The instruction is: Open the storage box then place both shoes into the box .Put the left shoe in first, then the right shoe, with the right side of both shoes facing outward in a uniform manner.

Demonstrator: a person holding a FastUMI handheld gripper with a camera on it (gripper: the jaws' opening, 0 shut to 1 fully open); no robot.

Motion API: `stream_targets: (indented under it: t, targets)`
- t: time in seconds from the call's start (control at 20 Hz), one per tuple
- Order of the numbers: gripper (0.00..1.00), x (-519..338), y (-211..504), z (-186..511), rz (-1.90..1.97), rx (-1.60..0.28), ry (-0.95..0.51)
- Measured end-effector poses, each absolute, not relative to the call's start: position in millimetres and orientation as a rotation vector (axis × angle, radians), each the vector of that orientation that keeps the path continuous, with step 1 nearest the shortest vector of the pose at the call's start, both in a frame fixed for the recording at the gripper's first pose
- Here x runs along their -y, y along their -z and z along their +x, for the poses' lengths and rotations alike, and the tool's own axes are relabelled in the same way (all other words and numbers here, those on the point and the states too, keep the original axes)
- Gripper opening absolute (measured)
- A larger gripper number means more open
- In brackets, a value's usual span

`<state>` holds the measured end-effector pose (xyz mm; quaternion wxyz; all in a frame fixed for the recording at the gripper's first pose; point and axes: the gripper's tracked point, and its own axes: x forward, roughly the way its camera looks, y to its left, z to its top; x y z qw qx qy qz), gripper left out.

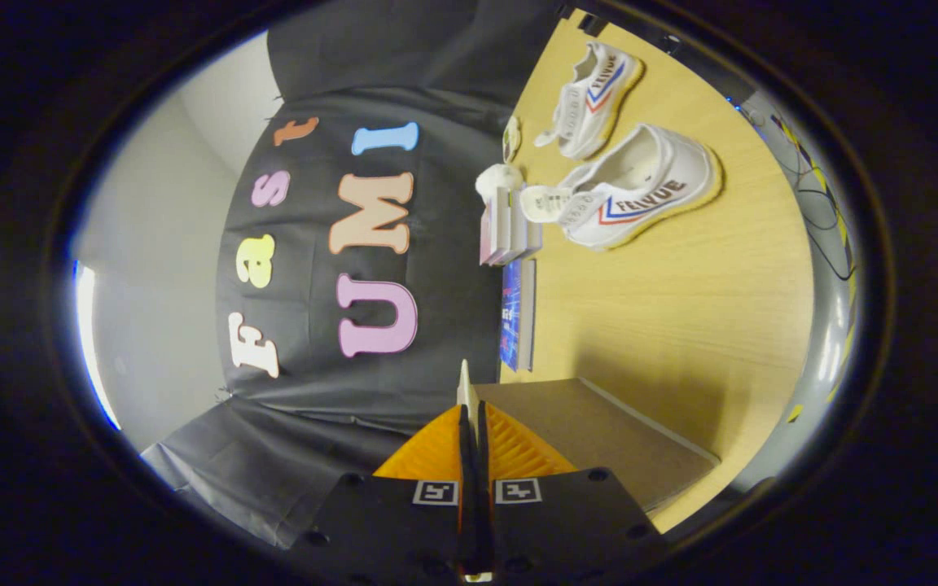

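The view is rolled on its side, so the wooden table (681,309) stands to the right. My gripper (471,417) is shut on the thin pale edge of the storage box lid (463,381), which sticks out just past the fingertips. The brown cardboard box (599,439) lies right beside the fingers. Two white shoes with red and blue stripes lie well beyond the box on the table. The nearer shoe (640,191) shows its open top. The farther shoe (599,98) lies behind it, near the table's far end.
Several books (510,228) stand against the black cloth wall, and a blue book (518,313) is closer to the box. A white fluffy object (497,177) sits by the books. Cables (819,203) trail off the table's outer edge.
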<state>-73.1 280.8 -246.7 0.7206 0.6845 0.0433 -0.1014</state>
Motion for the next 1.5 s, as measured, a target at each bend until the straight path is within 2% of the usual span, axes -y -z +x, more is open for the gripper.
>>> stream_targets:
  t: [0.5, 0.85, 1.25, 1.5]
  targets:
    - [0.02, -322, 139, -48, 1.387, -0.061, 0.103]
    - [0.02, -393, 72, -25, 1.108, -0.174, 0.061]
    - [0.02, -498, 34, 1, 0.848, -0.293, -0.013]
    - [0.03, -577, 48, 4, 0.735, -0.385, -0.1]
